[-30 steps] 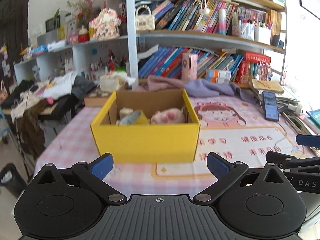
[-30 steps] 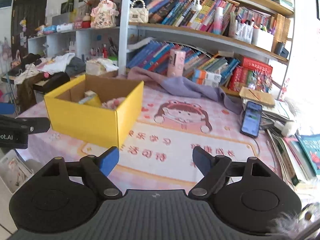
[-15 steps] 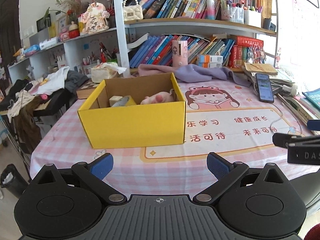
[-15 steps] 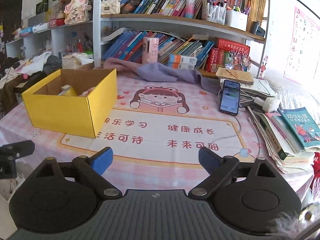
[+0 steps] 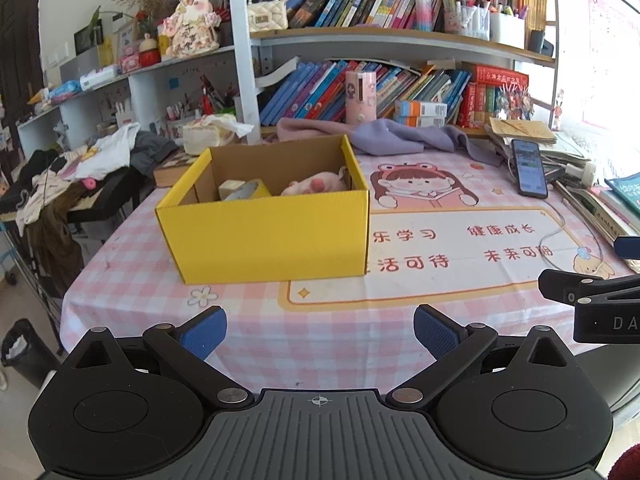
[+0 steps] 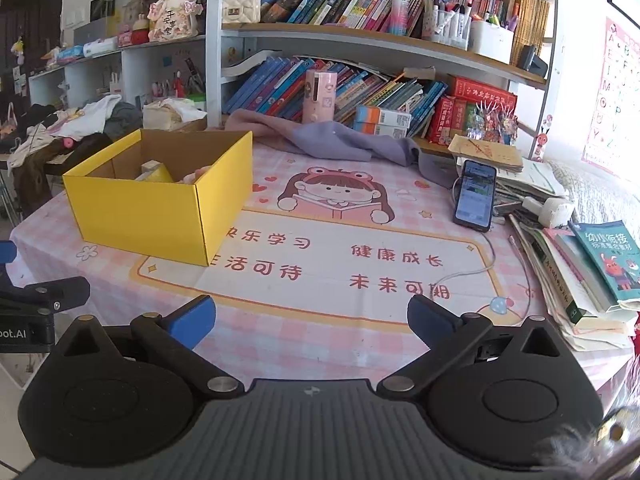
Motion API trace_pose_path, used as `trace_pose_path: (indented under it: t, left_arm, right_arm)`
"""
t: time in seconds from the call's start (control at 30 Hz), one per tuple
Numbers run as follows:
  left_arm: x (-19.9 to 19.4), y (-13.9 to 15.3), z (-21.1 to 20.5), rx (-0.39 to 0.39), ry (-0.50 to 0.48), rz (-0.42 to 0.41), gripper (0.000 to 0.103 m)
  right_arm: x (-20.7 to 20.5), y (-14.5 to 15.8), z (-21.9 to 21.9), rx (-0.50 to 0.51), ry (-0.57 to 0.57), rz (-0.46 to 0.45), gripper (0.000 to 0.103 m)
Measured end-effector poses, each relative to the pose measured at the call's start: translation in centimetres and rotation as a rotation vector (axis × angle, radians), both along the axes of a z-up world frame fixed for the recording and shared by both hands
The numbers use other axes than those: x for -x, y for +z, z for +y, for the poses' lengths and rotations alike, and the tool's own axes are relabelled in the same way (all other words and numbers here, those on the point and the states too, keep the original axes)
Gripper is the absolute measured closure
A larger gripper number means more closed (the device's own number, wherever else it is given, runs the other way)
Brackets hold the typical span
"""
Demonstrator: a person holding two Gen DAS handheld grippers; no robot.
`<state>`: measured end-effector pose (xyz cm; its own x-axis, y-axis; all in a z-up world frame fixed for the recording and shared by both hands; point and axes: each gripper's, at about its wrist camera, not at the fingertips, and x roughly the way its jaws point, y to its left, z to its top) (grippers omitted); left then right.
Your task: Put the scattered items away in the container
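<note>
1. Box [image 5: 272, 236] of yellow cardboard, the container, sits on the pink checked tablecloth [image 5: 320, 336] at the centre left of the left wrist view, and at the left of the right wrist view.
2. Inside it lie a pink plush toy [image 5: 314, 186] against the right wall and a small yellow-and-grey carton [image 5: 244, 191] to its left; by that the tidying looks largely done.
3. On the printed mat [image 6: 320, 264] in front of the box no loose item shows; a phone [image 6: 474, 194], a lilac cloth [image 6: 340, 142] and stacked books [image 6: 580, 276] remain at the right and rear, and whether they count as scattered items cannot be told.
4. Left gripper [image 5: 320, 334] hangs at the bottom of its frame, jaws spread wide and empty.
5. Right gripper [image 6: 310, 320] has just been opening its jaws; they stand wide with nothing between them.
</note>
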<state>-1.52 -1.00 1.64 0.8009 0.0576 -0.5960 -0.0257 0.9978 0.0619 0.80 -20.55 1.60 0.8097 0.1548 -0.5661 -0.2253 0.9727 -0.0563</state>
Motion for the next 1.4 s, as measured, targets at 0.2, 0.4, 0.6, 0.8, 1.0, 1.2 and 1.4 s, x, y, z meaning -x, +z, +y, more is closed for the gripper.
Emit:
trace_pose_path:
  t: [0.2, 0.4, 0.6, 0.8, 1.0, 1.2, 1.4]
  left_arm:
    - [0.2, 0.1, -0.2, 0.006, 0.006, 0.011, 0.002]
    - [0.3, 0.0, -0.6, 0.0, 0.0, 0.02, 0.002]
    - [0.4, -0.2, -0.7, 0.003, 0.009, 0.042, 0.001]
    - [0.5, -0.3, -1.1, 0.002, 0.003, 0.048, 0.001]
    - [0.4, -0.5, -1.7, 0.008, -0.011, 0.06, 0.001]
    - [0.2, -0.9, -2.0, 0.023, -0.022, 0.083, 0.001]
    - [0.1, -1.0, -2.2, 0.027, -0.03, 0.097, 0.001]
  right_arm:
    - [0.2, -0.2, 0.0, -0.009, 0.017, 0.022, 0.0]
    - [0.4, -0.2, 0.2, -0.01, 0.034, 0.028, 0.0]
    - [0.5, -0.3, 0.2, -0.009, 0.035, 0.034, 0.0]
    - [0.7, -0.6, -0.3, -0.006, 0.028, 0.046, 0.0]
    - [0.9, -0.8, -0.8, -0.004, 0.02, 0.056, 0.0]
    - [1.0, -1.0, -1.3, -0.004, 0.011, 0.07, 0.0]
    - [1.1, -1.0, -1.5, -0.006, 0.005, 0.076, 0.0]
